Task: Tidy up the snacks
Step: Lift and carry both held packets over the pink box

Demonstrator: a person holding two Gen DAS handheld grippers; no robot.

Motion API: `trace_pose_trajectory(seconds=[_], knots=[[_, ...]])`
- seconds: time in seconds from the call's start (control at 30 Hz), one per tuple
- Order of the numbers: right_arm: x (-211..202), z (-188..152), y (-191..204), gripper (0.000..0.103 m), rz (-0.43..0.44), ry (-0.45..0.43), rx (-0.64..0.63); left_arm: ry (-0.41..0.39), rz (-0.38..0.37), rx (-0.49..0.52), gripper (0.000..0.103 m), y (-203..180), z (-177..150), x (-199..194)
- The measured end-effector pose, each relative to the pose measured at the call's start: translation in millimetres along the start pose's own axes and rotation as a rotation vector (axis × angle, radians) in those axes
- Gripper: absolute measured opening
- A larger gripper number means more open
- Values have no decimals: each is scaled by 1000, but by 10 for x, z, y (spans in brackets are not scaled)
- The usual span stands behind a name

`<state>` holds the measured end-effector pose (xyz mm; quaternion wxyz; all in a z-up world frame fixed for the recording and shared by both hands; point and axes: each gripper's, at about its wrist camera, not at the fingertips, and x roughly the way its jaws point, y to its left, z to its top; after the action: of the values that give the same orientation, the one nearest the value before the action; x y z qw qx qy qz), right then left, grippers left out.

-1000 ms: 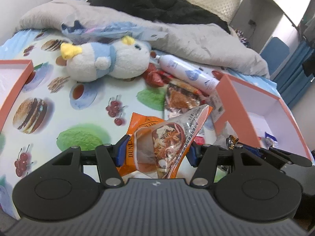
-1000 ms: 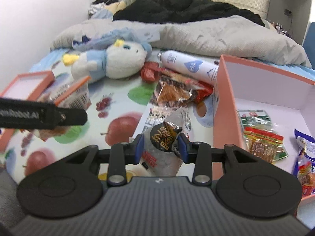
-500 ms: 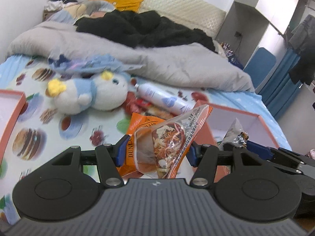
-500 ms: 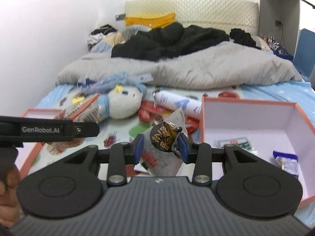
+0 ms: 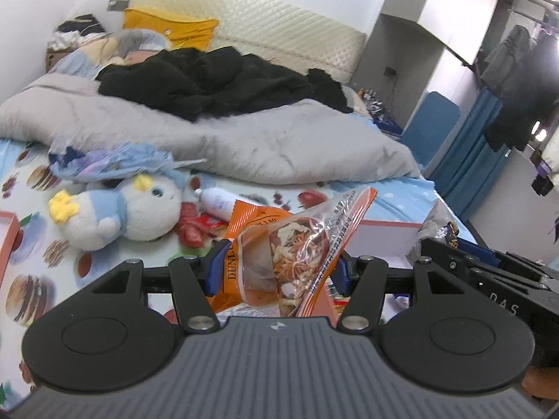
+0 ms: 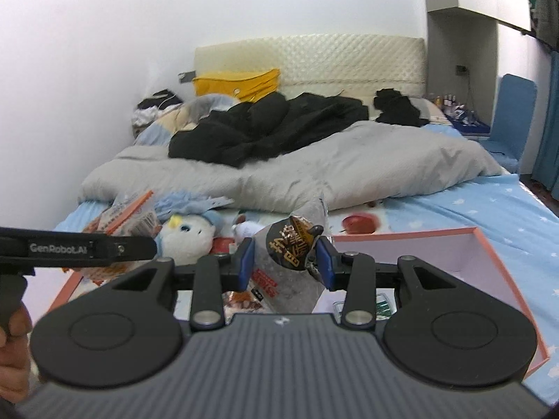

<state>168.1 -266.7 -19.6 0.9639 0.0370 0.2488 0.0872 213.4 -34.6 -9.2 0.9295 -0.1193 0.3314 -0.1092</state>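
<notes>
My left gripper (image 5: 277, 267) is shut on an orange-edged clear snack bag (image 5: 300, 244) with an orange packet (image 5: 244, 230) behind it, both lifted above the bed. It also shows in the right wrist view (image 6: 125, 216). My right gripper (image 6: 284, 262) is shut on a grey snack bag with a black and gold label (image 6: 290, 248), held above the pink box (image 6: 489, 262). That bag shows at the right of the left wrist view (image 5: 433, 230). The pink box (image 5: 384, 237) lies below both grippers and holds some packets (image 6: 380, 305).
A blue and white plush toy (image 5: 118, 209), a white spray bottle (image 5: 216, 202) and red snack packets (image 5: 195, 227) lie on the patterned sheet. A second pink box (image 5: 7, 241) is at the left edge. A grey duvet (image 6: 349, 171) with black clothes (image 6: 265, 129) lies behind.
Both grippers have risen and pulled back from the bed with their bags still held. The views now tilt up to show the headboard and walls.
</notes>
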Motion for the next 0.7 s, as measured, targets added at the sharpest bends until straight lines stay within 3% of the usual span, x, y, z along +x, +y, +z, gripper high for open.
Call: trace_pose_trajectory(seconds=[0.33, 0.7], knots=[[-116, 70, -375, 41, -50, -29, 27, -4, -88, 76, 64, -575, 145, 88], [75, -125, -1068, 41, -148, 47, 99, 121, -160, 140, 64, -1219, 37, 813]])
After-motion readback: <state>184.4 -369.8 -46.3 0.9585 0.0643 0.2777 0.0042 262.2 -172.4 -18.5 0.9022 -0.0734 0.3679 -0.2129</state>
